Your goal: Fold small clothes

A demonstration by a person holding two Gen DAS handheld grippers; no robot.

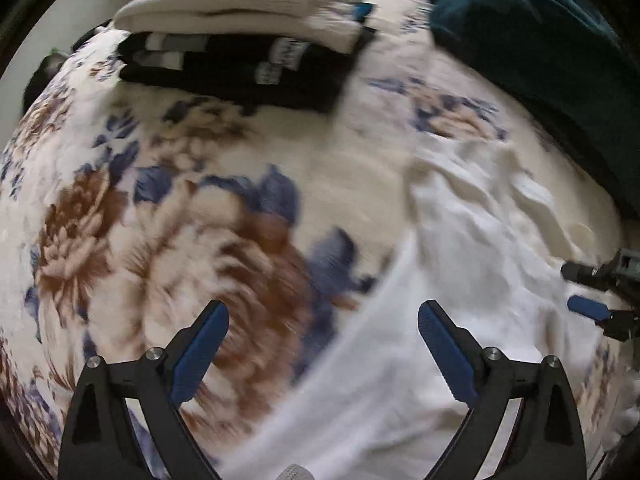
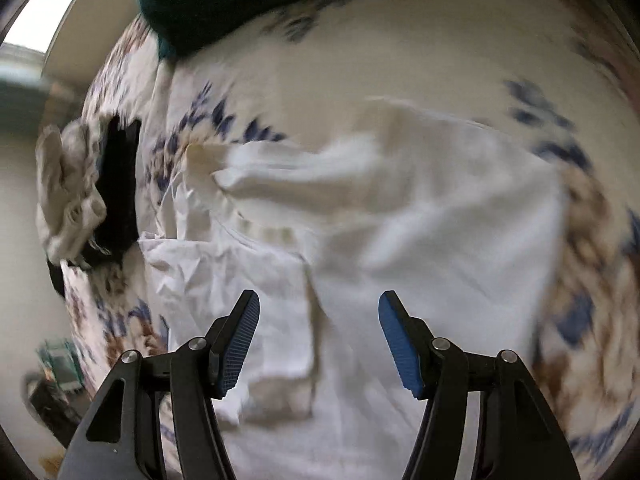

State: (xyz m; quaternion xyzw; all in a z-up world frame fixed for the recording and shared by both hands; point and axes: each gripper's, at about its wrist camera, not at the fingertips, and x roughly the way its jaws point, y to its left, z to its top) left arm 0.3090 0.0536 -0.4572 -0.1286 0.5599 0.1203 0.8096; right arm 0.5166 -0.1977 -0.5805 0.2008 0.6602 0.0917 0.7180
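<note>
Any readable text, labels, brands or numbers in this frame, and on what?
None readable.
Black folded clothes: pale label patches, too blurred to read.
White garment: no print visible.
Floral bedspread: pattern only, no words.

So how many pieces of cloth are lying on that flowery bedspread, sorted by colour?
White or cream: 2, the crumpled garment and the folded one on the pile
Black: 1, the folded one beneath it
Dark teal: 1, a heap, only partly in view
Total: 4
</note>
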